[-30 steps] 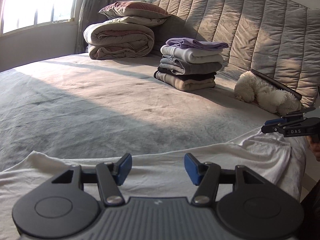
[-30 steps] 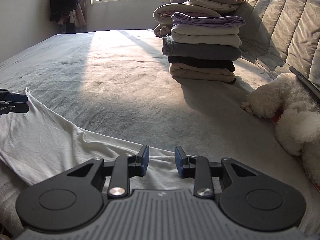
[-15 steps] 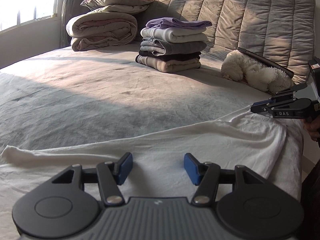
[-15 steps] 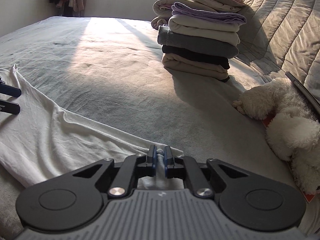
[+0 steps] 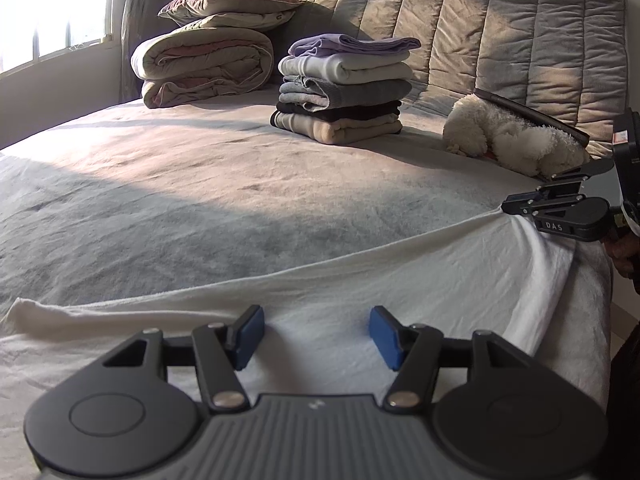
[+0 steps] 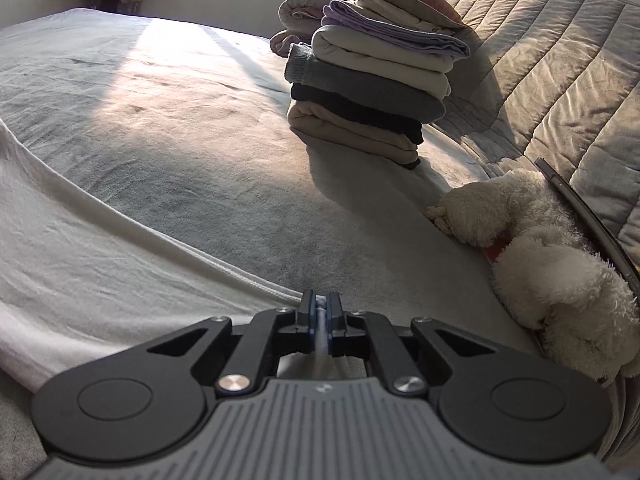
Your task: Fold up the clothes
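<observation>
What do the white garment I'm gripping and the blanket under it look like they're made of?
White garment: looks like thin cotton jersey, matte, with fine creases and a stitched hem where the right gripper pinches it. Bed blanket: seems a short-pile fleece or plush, grey, with soft brushed streaks in the sunlight. Neither can be confirmed by look alone.
</observation>
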`<state>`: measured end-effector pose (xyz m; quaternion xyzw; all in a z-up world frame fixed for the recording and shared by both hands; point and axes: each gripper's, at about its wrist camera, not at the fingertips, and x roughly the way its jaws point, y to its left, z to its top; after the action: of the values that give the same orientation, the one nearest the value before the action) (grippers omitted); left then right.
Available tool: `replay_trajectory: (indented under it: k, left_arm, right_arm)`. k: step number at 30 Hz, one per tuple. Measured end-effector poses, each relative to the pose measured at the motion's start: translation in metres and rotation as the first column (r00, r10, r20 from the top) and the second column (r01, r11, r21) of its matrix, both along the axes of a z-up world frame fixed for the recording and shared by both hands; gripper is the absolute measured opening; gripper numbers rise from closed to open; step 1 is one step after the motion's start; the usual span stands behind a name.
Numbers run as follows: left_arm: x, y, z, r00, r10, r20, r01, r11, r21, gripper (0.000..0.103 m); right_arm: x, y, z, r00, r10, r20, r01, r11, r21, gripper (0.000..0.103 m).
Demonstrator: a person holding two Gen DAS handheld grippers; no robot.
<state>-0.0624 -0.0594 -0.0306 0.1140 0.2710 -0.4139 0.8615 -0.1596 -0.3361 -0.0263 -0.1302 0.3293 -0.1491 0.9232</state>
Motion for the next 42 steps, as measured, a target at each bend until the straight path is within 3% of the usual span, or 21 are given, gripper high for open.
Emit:
replay_trajectory:
  k: [3, 6, 9, 14, 20, 24, 28, 33, 38, 40, 42]
  left_arm:
    - [-0.002, 0.004, 0.004, 1.000, 0.012, 0.028, -0.012, 1.000, -0.017, 0.060]
    - [-0.001, 0.012, 0.011, 0.999, -0.001, 0.039, 0.002, 0.999, -0.044, 0.060]
    - [0.001, 0.025, 0.019, 0.999, 0.003, 0.044, -0.001, 0.999, -0.048, 0.060]
    - [-0.005, 0.045, 0.025, 0.999, -0.019, 0.032, 0.022, 0.997, -0.068, 0.060]
    - [-0.019, 0.059, 0.006, 0.997, -0.078, -0.008, 0.078, 0.997, 0.013, 0.058]
    - [-0.036, 0.081, -0.002, 0.993, -0.119, -0.009, 0.119, 0.993, 0.017, 0.058]
    - [-0.053, 0.094, -0.002, 0.989, -0.147, 0.011, 0.146, 0.989, 0.033, 0.060]
    - [-0.063, 0.084, 0.009, 0.983, -0.183, 0.032, 0.182, 0.982, 0.049, 0.060]
    - [-0.065, 0.050, 0.010, 0.969, -0.242, 0.047, 0.240, 0.970, 0.039, 0.055]
    - [-0.065, 0.034, 0.007, 0.963, -0.268, 0.042, 0.265, 0.963, 0.050, 0.048]
    - [-0.065, 0.018, 0.004, 0.955, -0.293, 0.037, 0.291, 0.955, 0.060, 0.046]
  right_arm:
    - [0.001, 0.005, 0.006, 1.000, -0.021, -0.004, 0.021, 1.000, 0.003, 0.016]
    - [0.000, 0.020, 0.019, 1.000, -0.023, 0.001, 0.023, 1.000, 0.016, 0.020]
    - [-0.008, 0.044, 0.028, 0.999, -0.003, 0.042, 0.000, 0.997, 0.077, 0.053]
    - [-0.023, 0.091, 0.026, 0.996, 0.033, 0.083, -0.046, 0.985, 0.167, 0.053]
    - [-0.033, 0.128, 0.022, 0.991, 0.060, 0.117, -0.084, 0.973, 0.216, 0.053]
    - [-0.048, 0.112, 0.003, 0.996, -0.004, 0.085, -0.013, 0.979, 0.204, 0.053]
    - [-0.067, 0.077, 0.004, 0.984, -0.143, 0.104, 0.110, 0.955, 0.276, 0.057]
    - [-0.090, 0.042, 0.011, 0.939, -0.323, 0.119, 0.254, 0.884, 0.391, 0.057]
    - [-0.105, 0.028, 0.012, 0.919, -0.377, 0.115, 0.246, 0.777, 0.579, 0.056]
    - [-0.106, 0.024, 0.011, 0.915, -0.389, 0.105, 0.227, 0.714, 0.663, 0.044]
    - [-0.108, 0.019, 0.008, 0.909, -0.406, 0.095, 0.199, 0.623, 0.756, 0.042]
